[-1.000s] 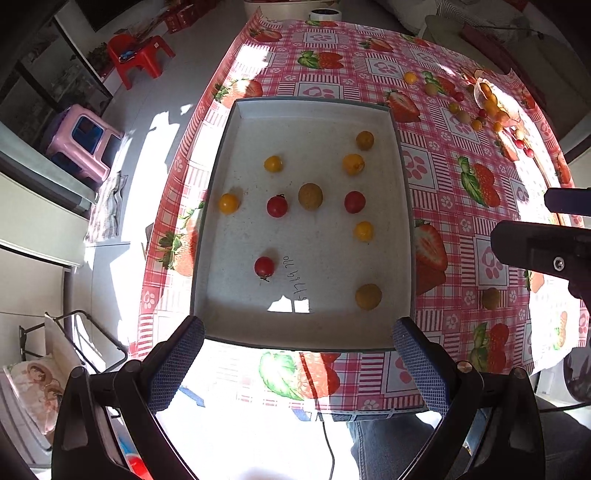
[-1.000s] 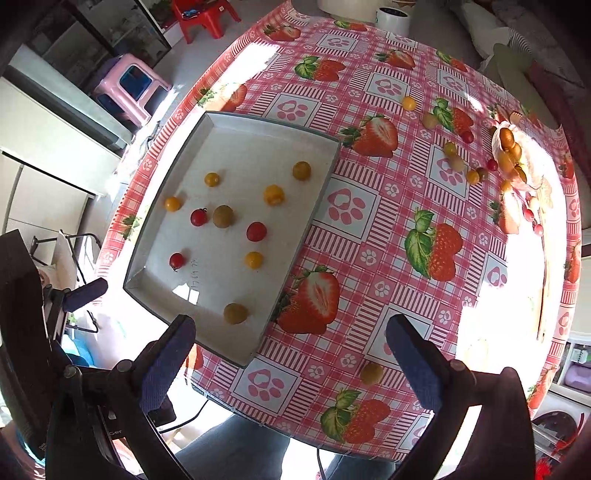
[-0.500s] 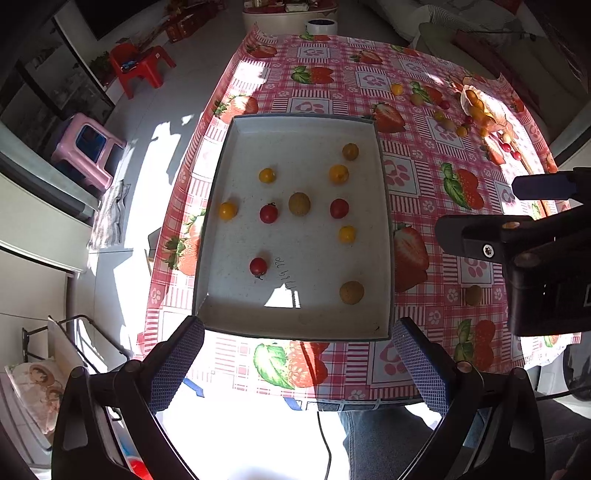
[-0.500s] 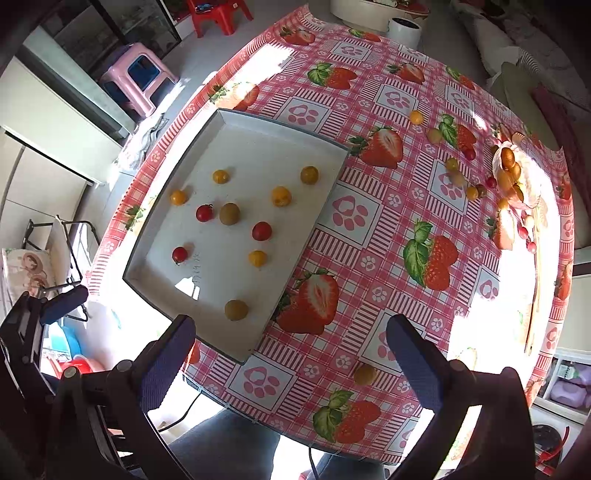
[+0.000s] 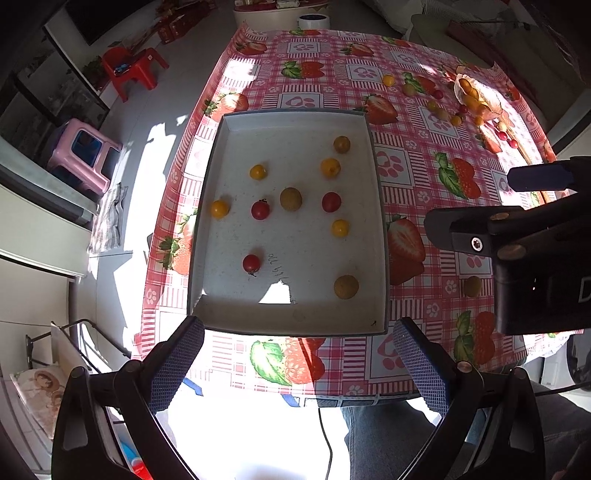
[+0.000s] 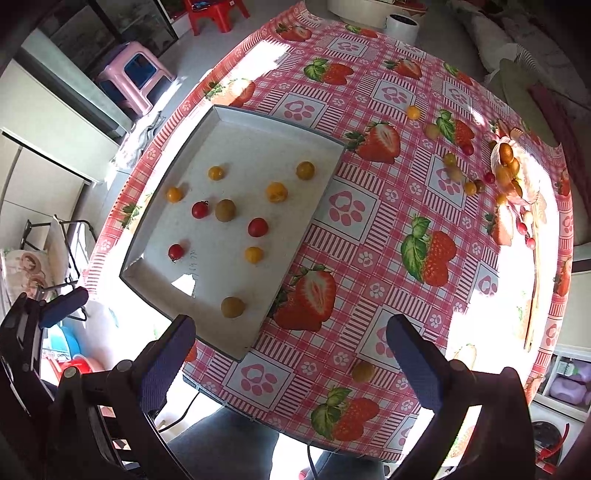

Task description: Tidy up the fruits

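Note:
A white tray (image 5: 295,317) (image 6: 236,343) lies on the strawberry tablecloth and holds several small red, yellow and olive fruits, such as a red one (image 5: 251,263) (image 6: 176,252). More loose fruits (image 5: 448,110) (image 6: 472,181) lie at the table's far right, by a torn wrapper (image 5: 476,96) (image 6: 513,170). One olive fruit (image 5: 472,286) (image 6: 364,371) lies alone near the front edge. My left gripper (image 5: 295,365) is open and empty, high above the tray's near edge. My right gripper (image 6: 291,365) is open and empty above the front edge; it shows at the right of the left wrist view (image 5: 517,236).
The table stands on a light floor with a pink stool (image 5: 83,155) (image 6: 136,74) and a red chair (image 5: 133,66) (image 6: 214,11) to the left. A white bucket (image 5: 313,20) (image 6: 402,24) stands beyond the far edge. The person's legs (image 6: 236,443) are below the front edge.
Both grippers have risen and pulled back from the table, so the tray and fruits look smaller. The right gripper shows larger in the left wrist view. The fruits have not moved.

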